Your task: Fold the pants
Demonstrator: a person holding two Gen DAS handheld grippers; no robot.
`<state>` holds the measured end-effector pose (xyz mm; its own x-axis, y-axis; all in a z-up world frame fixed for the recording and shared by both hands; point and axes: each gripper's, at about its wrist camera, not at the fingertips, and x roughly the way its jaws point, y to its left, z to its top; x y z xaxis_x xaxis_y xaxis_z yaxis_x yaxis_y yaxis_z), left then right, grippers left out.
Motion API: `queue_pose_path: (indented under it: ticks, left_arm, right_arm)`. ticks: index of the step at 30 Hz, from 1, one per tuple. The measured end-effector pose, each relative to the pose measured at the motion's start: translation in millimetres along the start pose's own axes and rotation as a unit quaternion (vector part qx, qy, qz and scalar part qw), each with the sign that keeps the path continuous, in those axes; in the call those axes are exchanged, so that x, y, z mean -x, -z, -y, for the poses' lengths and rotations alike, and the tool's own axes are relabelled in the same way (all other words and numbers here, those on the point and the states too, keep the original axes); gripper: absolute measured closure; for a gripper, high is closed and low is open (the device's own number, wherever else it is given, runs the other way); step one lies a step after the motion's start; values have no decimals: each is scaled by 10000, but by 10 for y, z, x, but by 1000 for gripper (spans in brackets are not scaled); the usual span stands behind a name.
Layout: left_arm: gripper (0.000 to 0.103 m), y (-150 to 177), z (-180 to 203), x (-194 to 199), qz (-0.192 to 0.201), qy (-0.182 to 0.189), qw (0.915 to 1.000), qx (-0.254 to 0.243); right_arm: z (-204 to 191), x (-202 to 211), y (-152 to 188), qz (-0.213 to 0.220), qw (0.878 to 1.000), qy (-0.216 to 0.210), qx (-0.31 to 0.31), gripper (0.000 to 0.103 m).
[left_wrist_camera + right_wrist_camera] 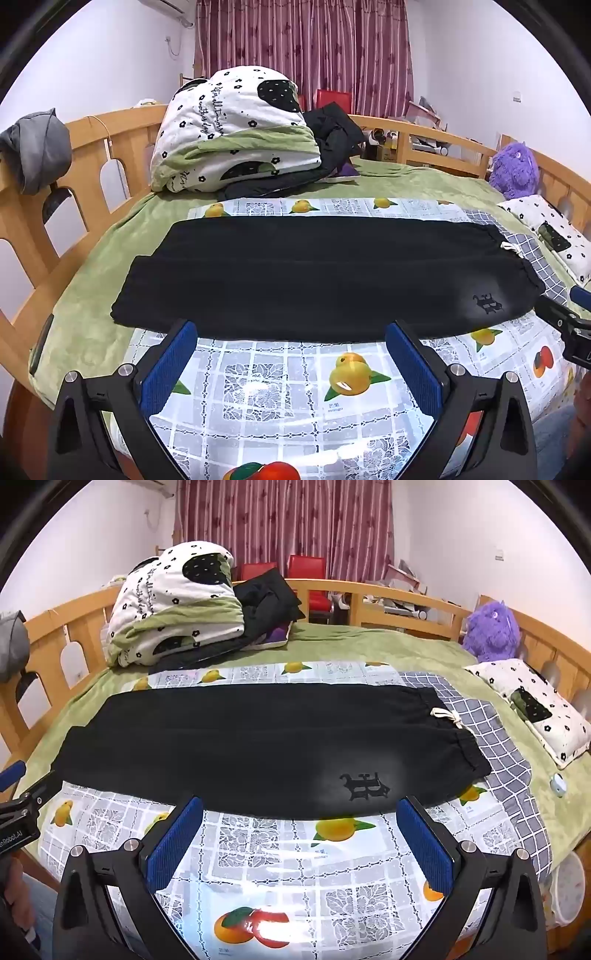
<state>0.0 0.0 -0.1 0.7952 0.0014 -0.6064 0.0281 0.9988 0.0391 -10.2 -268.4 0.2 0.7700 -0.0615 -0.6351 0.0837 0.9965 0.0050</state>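
Both views are bright and evenly lit, with soft, faint shadows. White glare patches sit on the glossy fruit-print cover (pixel 258 391) at lower centre of each frame. The black pants (pixel 258 746) read nearly featureless, with a pale sheen around the emblem. Fisheye distortion bows the wooden bed rail (pixel 92 155), and dark vignetting fills the corners. Focus is slightly soft throughout.

The pants (pixel 295 273) are black, with a black emblem (pixel 365 784) near the waistband and a cream drawstring (pixel 445 716); the cloth (pixel 258 387) under them is white lace-print with yellow and red fruit; the sheet (pixel 92 258) is green; a grey-and-white check fabric (pixel 480 716) lies at the right edge; the plush (pixel 489 629) is purple; the curtain (pixel 303 48) is maroon, striped; both grippers' pads (pixel 168 369) (pixel 173 843) are blue.
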Motion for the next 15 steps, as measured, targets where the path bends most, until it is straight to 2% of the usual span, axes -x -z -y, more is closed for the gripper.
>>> queue_pose_path:
  ticks: [9, 15]
  left_arm:
    - [0, -7, 7, -50, 84, 85, 9998, 172]
    - [0, 13, -34, 4, 126, 74, 9997, 217]
  right_arm:
    - [17, 5, -6, -23, 9996, -124, -250, 0]
    - [13, 87, -9, 27, 9999, -92, -139, 0]
